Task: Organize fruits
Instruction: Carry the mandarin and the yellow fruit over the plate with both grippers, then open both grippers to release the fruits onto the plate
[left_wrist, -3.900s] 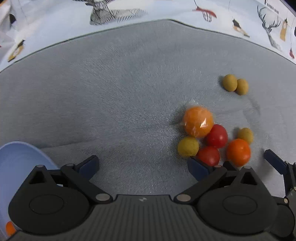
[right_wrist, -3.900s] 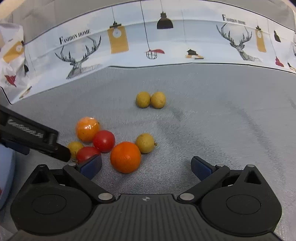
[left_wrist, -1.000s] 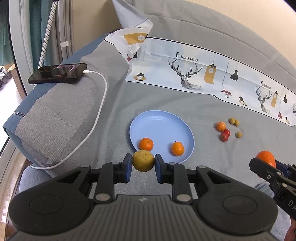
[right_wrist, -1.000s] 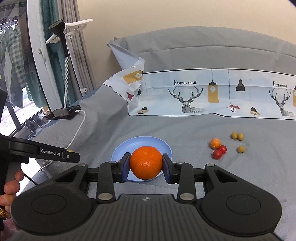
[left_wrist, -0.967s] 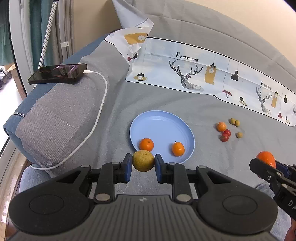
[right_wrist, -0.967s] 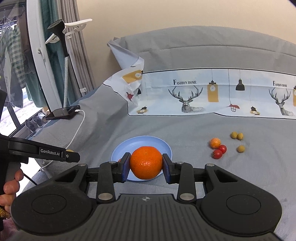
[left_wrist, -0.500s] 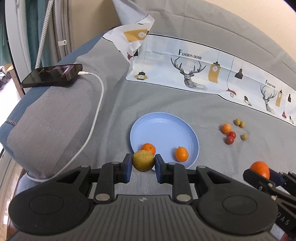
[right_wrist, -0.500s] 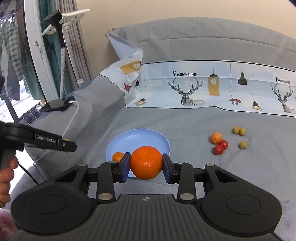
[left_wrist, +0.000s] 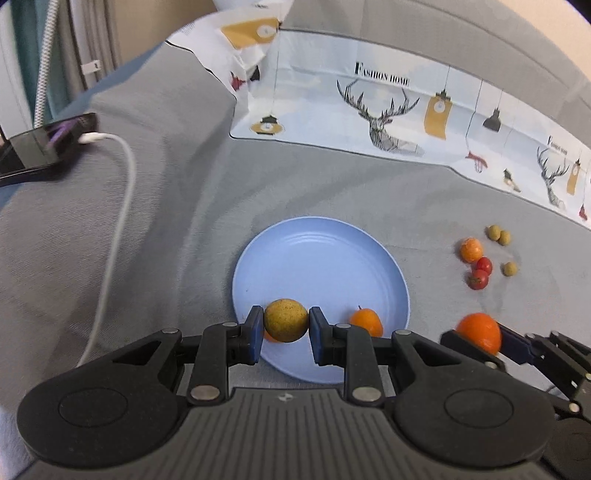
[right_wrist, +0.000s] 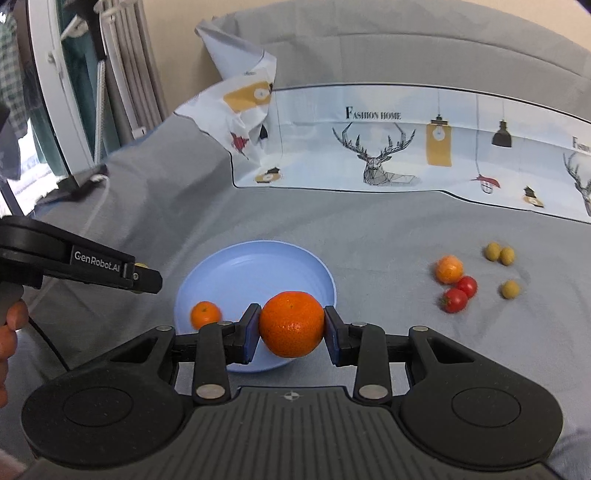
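as both hands have dropped toward the blue plate (left_wrist: 369, 251), our left gripper (left_wrist: 286, 321) clamps the yellow fruit (left_wrist: 285, 320) and our right gripper (right_wrist: 291, 325) the orange (right_wrist: 291, 324); release comes next.

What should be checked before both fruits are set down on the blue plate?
1. Left gripper shut on the yellow-green fruit: ok.
2. Right gripper shut on the large orange: ok.
3. Blue plate has bare room at its far side: ok.
4. Two small oranges already on the plate, near its front edge: ok, avoid them.
5. Right gripper over the plate: cannot tell.
6. Loose fruit on the grey cloth, away from the path: ok.
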